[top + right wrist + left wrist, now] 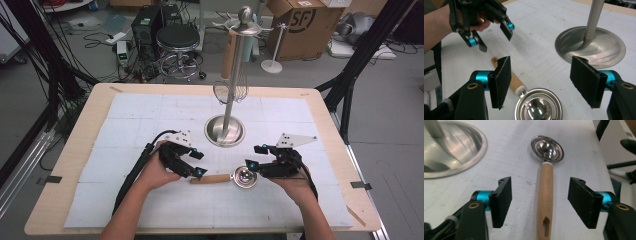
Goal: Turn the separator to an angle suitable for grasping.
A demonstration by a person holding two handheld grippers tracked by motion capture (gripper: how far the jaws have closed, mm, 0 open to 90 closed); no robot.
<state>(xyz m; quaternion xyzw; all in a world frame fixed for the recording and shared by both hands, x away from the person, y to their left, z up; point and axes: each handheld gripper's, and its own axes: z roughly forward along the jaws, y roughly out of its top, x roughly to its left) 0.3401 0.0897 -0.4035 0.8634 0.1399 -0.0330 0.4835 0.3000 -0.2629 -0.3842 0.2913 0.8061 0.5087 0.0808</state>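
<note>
I work over a light wooden table (60, 165) covered by a white padded mat (135, 125), in a workshop with a grey floor. Behind the table stand one black round stool (177, 37), one cardboard box (305, 22) and one dark computer tower (145, 22), with loose cables trailing across the floor.

On the mat there are two things: one steel utensil stand (225, 131) with a round base and upright pole, a whisk (239, 90) hanging from its top, and one spoon (227, 178) with a wooden handle and a polished round bowl, lying flat near the front of the mat, just before the stand's base.

My left gripper (196, 164) hovers at the handle end, jaws wide apart; in the left gripper view the handle (545, 195) runs between the pads (502, 200), touching neither. My right gripper (254, 157) sits just beside the spoon's bowl (539, 106), jaws likewise spread and holding nothing.
</note>
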